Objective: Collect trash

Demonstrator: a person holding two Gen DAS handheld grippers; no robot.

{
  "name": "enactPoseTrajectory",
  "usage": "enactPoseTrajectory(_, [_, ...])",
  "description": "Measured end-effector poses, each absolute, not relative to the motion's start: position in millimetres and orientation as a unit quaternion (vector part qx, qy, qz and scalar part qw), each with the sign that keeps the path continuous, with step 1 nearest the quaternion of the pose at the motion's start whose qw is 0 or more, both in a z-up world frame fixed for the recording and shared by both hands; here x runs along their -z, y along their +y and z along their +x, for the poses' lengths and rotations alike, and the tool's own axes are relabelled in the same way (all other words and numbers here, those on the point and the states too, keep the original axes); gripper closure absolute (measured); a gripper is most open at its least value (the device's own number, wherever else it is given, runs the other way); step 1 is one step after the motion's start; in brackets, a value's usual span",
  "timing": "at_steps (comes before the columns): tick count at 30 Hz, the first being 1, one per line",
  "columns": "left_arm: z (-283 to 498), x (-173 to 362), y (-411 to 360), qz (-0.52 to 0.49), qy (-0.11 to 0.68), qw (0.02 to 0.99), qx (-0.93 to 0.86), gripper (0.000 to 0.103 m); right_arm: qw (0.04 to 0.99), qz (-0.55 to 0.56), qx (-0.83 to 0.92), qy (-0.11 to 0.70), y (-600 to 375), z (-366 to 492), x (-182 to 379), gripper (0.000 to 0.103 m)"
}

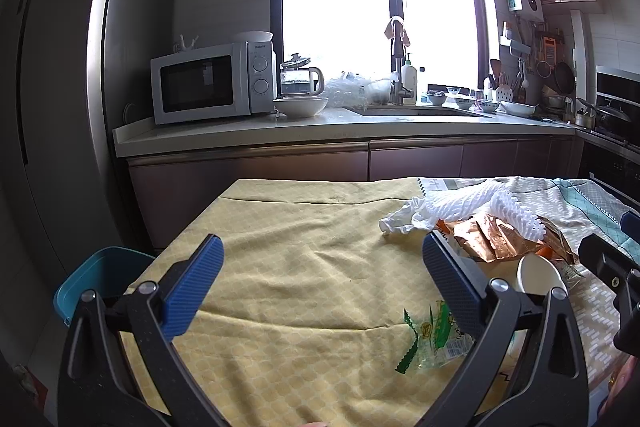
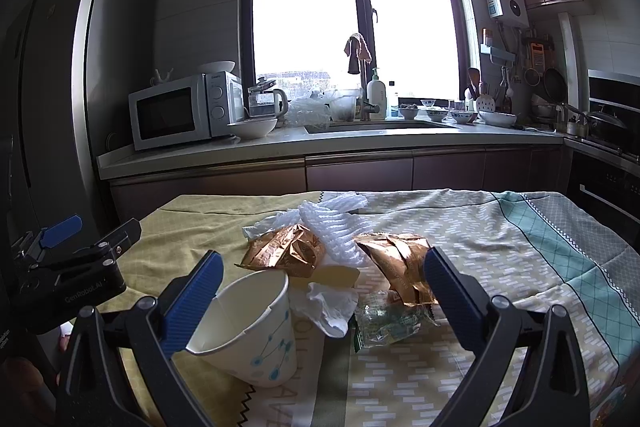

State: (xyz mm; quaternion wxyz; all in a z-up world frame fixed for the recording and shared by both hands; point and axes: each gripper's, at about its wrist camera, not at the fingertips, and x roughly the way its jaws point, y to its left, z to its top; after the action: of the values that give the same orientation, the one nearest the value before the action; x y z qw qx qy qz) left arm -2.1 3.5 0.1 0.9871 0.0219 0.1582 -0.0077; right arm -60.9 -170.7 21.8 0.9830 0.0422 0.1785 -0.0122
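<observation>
Trash lies on a cloth-covered table (image 1: 280, 239). A white paper cup (image 2: 252, 327) lies tipped on its side just in front of my right gripper (image 2: 324, 287), which is open above it. Behind the cup lie a crumpled tissue (image 2: 332, 307), two copper foil wrappers (image 2: 288, 247) (image 2: 400, 259), white foam netting (image 2: 340, 227) and a clear green-printed wrapper (image 2: 384, 323). My left gripper (image 1: 322, 275) is open over bare yellow cloth, with a clear green wrapper (image 1: 432, 335) by its right finger. The copper wrapper (image 1: 500, 235), foam netting (image 1: 480, 207) and cup (image 1: 540, 275) sit to its right.
A blue bin (image 1: 96, 275) stands beside the table's left edge. Beyond the table runs a kitchen counter (image 1: 320, 131) with a microwave (image 1: 208, 83), bowls and a sink. A tall fridge (image 1: 48, 107) stands at the left. The right gripper's body (image 1: 612, 267) shows at the left view's right edge.
</observation>
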Motion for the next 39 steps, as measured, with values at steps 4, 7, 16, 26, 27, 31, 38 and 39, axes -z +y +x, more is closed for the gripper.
enactPoseTrajectory(4, [-2.1,0.0,4.2,0.021,0.159,0.987,0.008,0.005,0.983,0.043,0.012,0.179,-170.6,-60.7,-21.8,0.006])
enactPoseTrajectory(7, [-2.3,0.2,4.3,0.022,0.158,0.987,0.008,0.005,0.983,0.043,0.013,0.179,-170.3,-61.1,-21.5,0.006])
enactPoseTrajectory(16, [-4.4,1.8,4.0,0.022,0.16,0.987,0.009,0.005,0.983,0.044,0.011,0.18,-170.6,-60.8,-21.5,0.006])
enactPoseTrajectory(26, [-6.2,2.5,1.0,0.02,0.166,0.986,0.02,0.005,0.982,0.045,0.008,0.184,-172.9,-59.0,-19.8,0.006])
enactPoseTrajectory(27, [-6.3,2.4,0.2,0.021,0.168,0.985,0.025,0.005,0.982,0.044,0.008,0.186,-173.1,-58.9,-19.7,0.006])
enactPoseTrajectory(31, [-6.2,4.2,-5.7,0.032,0.175,0.983,0.051,0.005,0.981,0.043,0.009,0.19,-177.1,-56.9,-18.9,0.006])
enactPoseTrajectory(38, [-9.3,0.9,-19.3,0.044,0.192,0.97,0.145,0.005,0.973,0.061,0.013,0.22,-193.4,-45.5,-11.1,0.006])
enactPoseTrajectory(39, [-10.4,0.2,-22.6,0.049,0.192,0.968,0.153,0.005,0.973,0.062,0.014,0.223,-195.5,-44.5,-10.2,0.006])
